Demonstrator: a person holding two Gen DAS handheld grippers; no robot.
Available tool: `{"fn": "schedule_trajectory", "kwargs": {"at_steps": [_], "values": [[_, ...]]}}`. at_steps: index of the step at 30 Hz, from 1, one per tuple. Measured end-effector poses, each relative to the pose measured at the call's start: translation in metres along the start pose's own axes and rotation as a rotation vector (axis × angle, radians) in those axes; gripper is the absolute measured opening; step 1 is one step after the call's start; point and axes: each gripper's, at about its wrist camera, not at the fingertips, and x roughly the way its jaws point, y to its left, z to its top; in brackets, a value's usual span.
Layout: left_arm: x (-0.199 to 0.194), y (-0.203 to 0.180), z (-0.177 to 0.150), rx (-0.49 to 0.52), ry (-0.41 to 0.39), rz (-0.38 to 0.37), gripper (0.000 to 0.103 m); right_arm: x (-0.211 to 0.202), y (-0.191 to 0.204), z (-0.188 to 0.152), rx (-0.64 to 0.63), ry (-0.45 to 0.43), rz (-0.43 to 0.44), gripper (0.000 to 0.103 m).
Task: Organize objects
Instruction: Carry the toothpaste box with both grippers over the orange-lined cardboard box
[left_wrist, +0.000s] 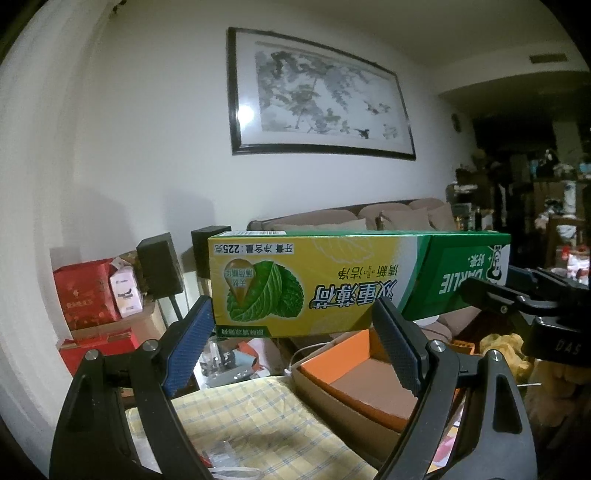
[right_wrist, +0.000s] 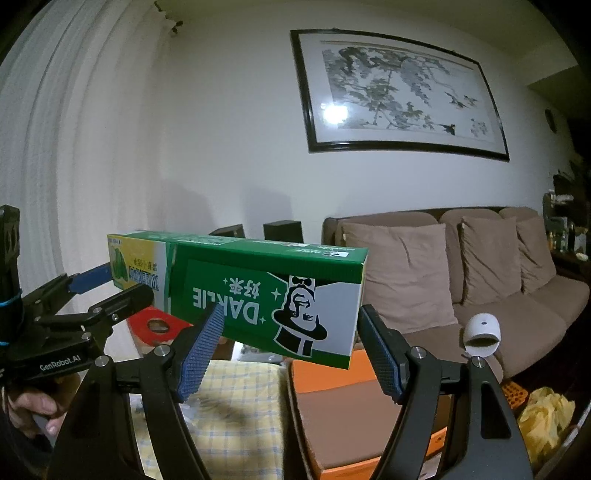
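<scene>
Left gripper (left_wrist: 291, 347) is clamped across the yellow end of the toothpaste box (left_wrist: 332, 280), right gripper (right_wrist: 288, 347) across the green end (right_wrist: 266, 299) — both sets of jaws stand wide only because they span the box's broad face. From the right wrist view the left gripper (right_wrist: 107, 284) shows at the far end, with the person's hand (right_wrist: 31, 406) on its handle below.

Box is in the air, held level between the two grippers, print upside down, well above the open orange box (left_wrist: 354, 380) and the yellow checked cloth (left_wrist: 251, 424) beside it. Sofa (right_wrist: 461, 280) and framed painting (right_wrist: 399, 96) behind.

Handling, my read: thin cardboard carton, light, long, stiff along its length but soft across the faces — squeeze too hard and the panels dent. Printed surface looks glossy, so could slip on the textured pads (left_wrist: 188, 350) if the grip loosens. Best hold is near each end where the end flaps stiffen it, which is roughly the current grip. Two-point hold means both hands must move together, or the box twists.

Likely target is the orange box; cannot tell whether the carton fits lying flat.
</scene>
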Motion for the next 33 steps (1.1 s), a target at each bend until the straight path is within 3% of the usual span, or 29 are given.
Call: {"fn": "schedule_trajectory", "kwargs": {"at_steps": [33], "values": [[0.046, -0.04, 0.0, 0.005, 0.038, -0.087, 0.085, 0.011, -0.049, -0.009, 0.071, 0.042, -0.088, 0.076]]}}
